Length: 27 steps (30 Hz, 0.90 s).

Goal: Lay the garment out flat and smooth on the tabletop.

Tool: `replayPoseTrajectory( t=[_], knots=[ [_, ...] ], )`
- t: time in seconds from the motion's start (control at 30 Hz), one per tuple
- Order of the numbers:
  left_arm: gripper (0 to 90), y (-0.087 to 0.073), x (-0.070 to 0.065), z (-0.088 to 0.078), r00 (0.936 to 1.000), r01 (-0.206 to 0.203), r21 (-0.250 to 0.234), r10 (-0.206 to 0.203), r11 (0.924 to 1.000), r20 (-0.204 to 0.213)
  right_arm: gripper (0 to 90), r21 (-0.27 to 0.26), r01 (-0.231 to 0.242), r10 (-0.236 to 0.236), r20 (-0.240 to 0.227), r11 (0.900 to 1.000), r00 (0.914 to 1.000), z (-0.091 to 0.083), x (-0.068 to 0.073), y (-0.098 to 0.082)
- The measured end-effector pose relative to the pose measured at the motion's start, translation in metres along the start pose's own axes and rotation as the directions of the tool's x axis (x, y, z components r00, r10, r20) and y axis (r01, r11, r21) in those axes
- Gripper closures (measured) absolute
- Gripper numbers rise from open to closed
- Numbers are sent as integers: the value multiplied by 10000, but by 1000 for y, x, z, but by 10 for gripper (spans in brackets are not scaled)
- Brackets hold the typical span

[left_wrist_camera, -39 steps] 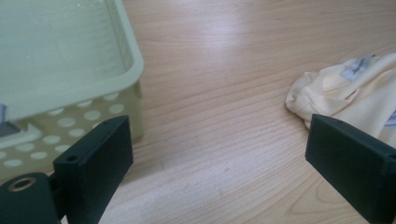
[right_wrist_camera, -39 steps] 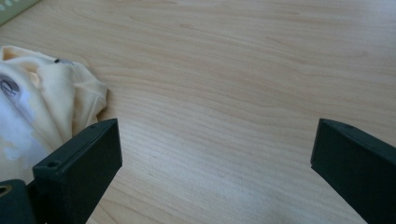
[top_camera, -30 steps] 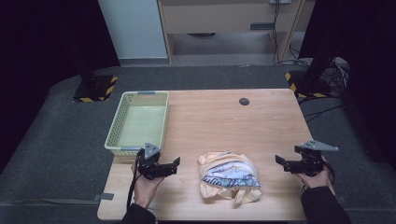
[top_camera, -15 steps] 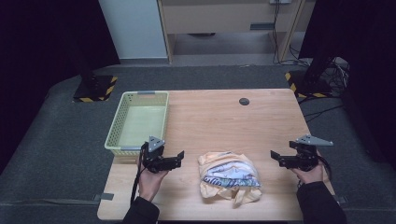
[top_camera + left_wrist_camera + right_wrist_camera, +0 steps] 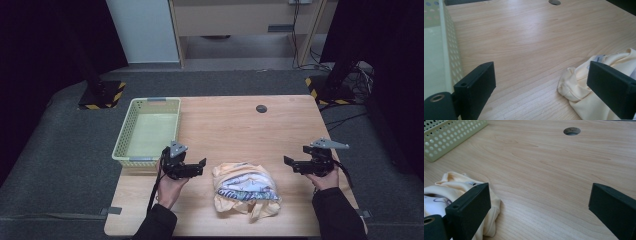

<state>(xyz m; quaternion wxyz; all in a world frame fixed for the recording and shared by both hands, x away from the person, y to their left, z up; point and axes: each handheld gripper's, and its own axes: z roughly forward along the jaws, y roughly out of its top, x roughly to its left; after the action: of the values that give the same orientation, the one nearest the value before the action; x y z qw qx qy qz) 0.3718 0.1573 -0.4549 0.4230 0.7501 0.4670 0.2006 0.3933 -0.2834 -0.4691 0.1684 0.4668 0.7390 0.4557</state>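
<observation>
Dark curtains and grey carpet are framing a pale wooden tabletop (image 5: 235,130), and a person is sitting at its near edge with a pair of tongs in each hand. A crumpled cream-yellow garment (image 5: 245,190) with a blue-and-white print is lying in a heap close to the near edge, about midway along it. The left tongs (image 5: 197,167) are hovering just beside the heap's left side, jaws spread wide and gripping nothing; in the left gripper view the cloth's folded hem (image 5: 571,85) is sitting between the jaws, toward the right one. The right tongs (image 5: 295,165) are waiting further off, toward the right edge, jaws likewise wide apart and empty, with the garment (image 5: 461,187) lying past their left jaw in the right gripper view. A light green perforated basket (image 5: 125,135) is standing at the left edge, nothing visible inside it (a fair guess at where the cloth is headed). A small round cable hole (image 5: 261,108) is marking the far side.

As I judge it, the step is taking hold of the garment. To do it well, each pair of tongs should be coming in low and pinching a distinct fold or hem rather than the bulging middle, biting deep enough that the soft fabric is not slipping out on the lift.
</observation>
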Motion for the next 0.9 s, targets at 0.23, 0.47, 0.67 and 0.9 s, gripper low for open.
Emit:
replayPoseTrajectory(
  t=[0.23,0.47,0.67,0.9],
  knots=[
    [85,2,-2,8,9997,-19,-131,22,9999,228,46,48,216,-216,-112,9998,9997,8,6,5],
    [92,0,-5,13,9988,-25,-229,36,9997,482,49,210,296,-286,-449,9993,9986,19,14,4],
    [99,-5,-12,21,9977,-232,-33,233,9997,635,60,245,300,-286,-570,9992,9980,21,17,2],
    [110,-10,-20,33,9952,-639,406,607,9971,768,78,579,423,-374,-825,9974,9959,28,23,-4]
  ],
)
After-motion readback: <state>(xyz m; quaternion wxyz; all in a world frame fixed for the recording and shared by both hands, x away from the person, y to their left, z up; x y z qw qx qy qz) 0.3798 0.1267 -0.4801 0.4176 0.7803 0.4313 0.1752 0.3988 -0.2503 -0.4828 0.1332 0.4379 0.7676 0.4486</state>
